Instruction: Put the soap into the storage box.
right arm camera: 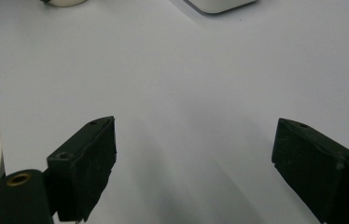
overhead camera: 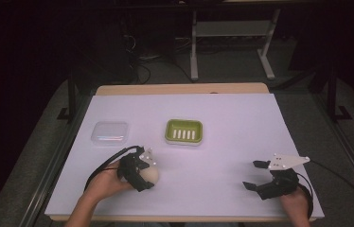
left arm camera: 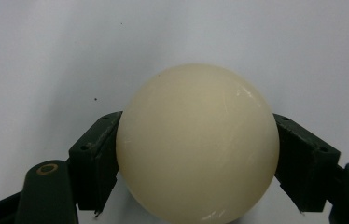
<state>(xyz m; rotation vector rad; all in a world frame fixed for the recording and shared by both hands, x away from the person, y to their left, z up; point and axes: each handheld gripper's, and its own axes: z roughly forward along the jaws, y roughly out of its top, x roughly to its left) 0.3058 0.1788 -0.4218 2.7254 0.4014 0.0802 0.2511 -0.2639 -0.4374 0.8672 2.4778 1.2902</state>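
A smooth cream ball (overhead camera: 152, 176) rests low over the white table cover at the front left, and my left gripper (overhead camera: 148, 175) is shut on it. In the left gripper view the ball (left arm camera: 197, 142) bulges between the two black pads (left arm camera: 95, 161), which press on its left and right sides. My right gripper (overhead camera: 253, 175) hovers open at the front right with nothing between its jaws, which stand wide apart over bare white surface (right arm camera: 193, 163). A green soap dish (overhead camera: 169, 131) with white slots sits empty at the table's middle.
A clear plastic box (overhead camera: 110, 132) lies left of the dish. The white cover (overhead camera: 241, 123) ends at the wooden table edge (overhead camera: 180, 89) at the back. Dark floor, cables and a white desk frame (overhead camera: 194, 42) lie beyond.
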